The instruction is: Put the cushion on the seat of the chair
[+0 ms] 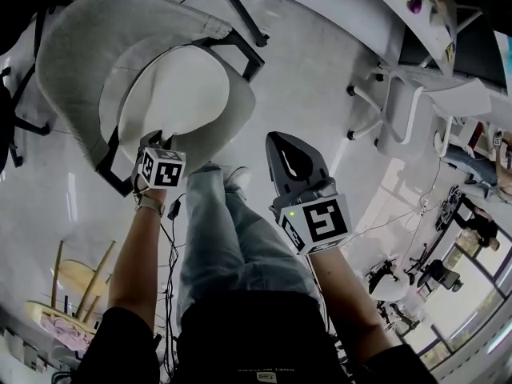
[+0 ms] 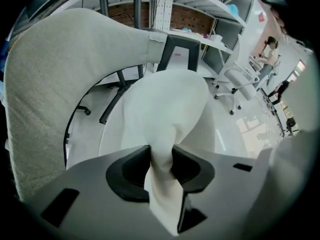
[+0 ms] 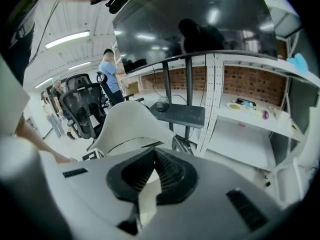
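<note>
Glossy pale floor (glare-streaked) surrounds the chair and cushion.

Plain off-white cushion against a chair of pale grey, speckled fabric on a black frame. The left gripper and right gripper are mid-grey with black fingers. Each carries a white cube printed with black square markers. Light blue jeans. Glossy pale grey floor. A far wall looks like red-brown brick.
</note>
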Demonstrator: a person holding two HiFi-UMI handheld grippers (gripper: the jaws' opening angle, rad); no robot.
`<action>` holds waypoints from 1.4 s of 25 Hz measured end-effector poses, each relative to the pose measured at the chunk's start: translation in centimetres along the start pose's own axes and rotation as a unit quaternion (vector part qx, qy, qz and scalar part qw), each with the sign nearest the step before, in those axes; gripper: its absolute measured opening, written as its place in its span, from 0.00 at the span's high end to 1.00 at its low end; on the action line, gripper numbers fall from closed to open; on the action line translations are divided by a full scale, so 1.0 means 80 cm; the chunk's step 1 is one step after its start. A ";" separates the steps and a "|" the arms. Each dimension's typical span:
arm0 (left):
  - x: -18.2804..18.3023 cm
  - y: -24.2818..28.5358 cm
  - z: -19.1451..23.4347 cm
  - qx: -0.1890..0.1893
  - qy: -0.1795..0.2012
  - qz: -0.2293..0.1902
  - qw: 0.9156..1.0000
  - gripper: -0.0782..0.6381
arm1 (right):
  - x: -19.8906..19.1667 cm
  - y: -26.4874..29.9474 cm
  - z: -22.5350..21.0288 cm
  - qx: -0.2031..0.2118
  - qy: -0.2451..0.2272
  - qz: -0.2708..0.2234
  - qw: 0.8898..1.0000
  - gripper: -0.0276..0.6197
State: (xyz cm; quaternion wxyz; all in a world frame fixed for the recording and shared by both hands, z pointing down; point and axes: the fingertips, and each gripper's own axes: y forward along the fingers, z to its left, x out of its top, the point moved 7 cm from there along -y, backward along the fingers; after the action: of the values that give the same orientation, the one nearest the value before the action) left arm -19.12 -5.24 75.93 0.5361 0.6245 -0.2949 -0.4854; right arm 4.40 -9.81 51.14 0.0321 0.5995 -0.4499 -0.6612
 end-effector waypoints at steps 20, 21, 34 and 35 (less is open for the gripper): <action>-0.007 0.061 -0.027 -0.041 0.018 0.042 0.998 0.66 | -0.038 0.008 -0.018 -0.025 0.031 0.022 0.999 0.95; -0.007 0.065 -0.028 -0.042 0.019 0.044 0.998 0.66 | -0.040 0.009 -0.018 -0.026 0.031 0.023 0.999 0.95; -0.010 0.097 -0.040 -0.055 0.038 0.061 0.996 0.58 | -0.057 0.006 -0.027 -0.046 0.046 0.028 0.997 0.95; -0.010 0.097 -0.040 -0.054 0.039 0.061 0.996 0.58 | -0.058 0.005 -0.028 -0.047 0.048 0.028 0.997 0.95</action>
State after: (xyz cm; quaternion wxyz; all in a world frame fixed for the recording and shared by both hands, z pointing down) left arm -15.27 -5.26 83.46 0.6089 0.5939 -0.2842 -0.4424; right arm 7.35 -8.57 55.22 0.1006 0.6151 -0.4329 -0.6512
